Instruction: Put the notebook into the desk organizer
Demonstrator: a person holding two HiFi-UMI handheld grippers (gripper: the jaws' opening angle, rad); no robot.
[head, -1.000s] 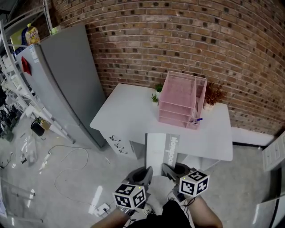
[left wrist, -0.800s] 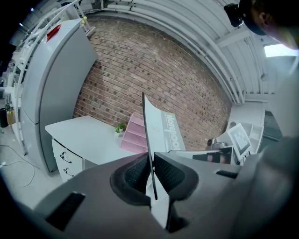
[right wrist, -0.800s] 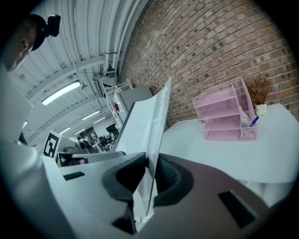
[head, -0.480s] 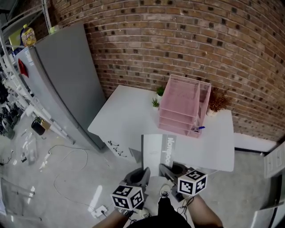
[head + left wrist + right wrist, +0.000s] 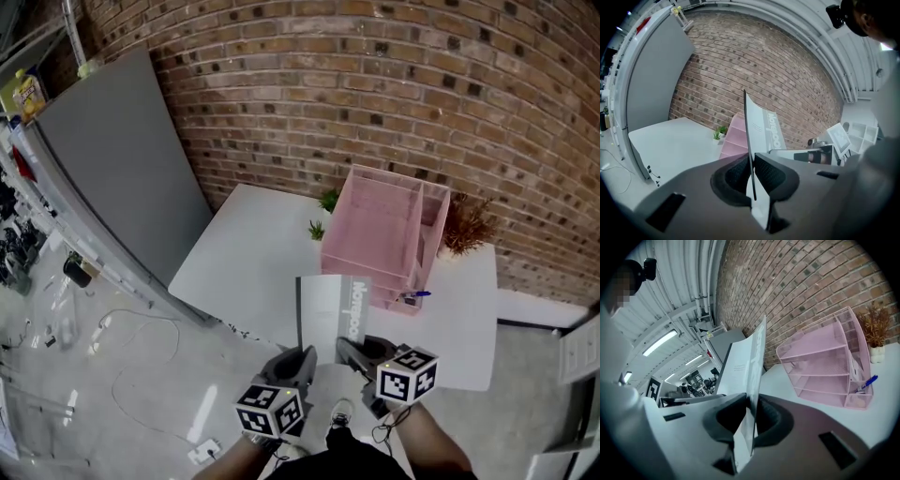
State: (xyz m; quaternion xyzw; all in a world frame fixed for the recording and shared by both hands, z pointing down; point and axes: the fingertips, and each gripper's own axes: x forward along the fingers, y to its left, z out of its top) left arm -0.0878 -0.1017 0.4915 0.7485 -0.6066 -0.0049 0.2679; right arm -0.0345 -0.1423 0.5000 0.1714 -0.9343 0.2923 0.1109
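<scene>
You are pinching the notebook point(image 5: 333, 307) at its near edge, the left gripper point(image 5: 302, 362) and the right gripper point(image 5: 351, 352) each clamping it, over the white table's point(image 5: 239, 262) front edge, short of the pink desk organizer point(image 5: 375, 230). The jaws are hiding that near edge, the notebook is covering the organizer's lowest front, and your arms are running out of frame.

We see the notebook point(image 5: 330, 309) in pale grey, with a darker grey band carrying white lettering. The desk organizer point(image 5: 375, 225) is pink wire mesh, and a blue pen point(image 5: 413, 294) shows at its side. The table point(image 5: 248, 258) is plain white. The wall point(image 5: 375, 84) is red-brown brick patterned by pale mortar lines. We note dark grey jaws on the left gripper point(image 5: 305, 357) and the right gripper point(image 5: 348, 350), each with a cube of black-and-white square markers. Two small plants point(image 5: 327, 200) are green, and a dried sprig point(image 5: 467, 225) is rusty brown.
</scene>
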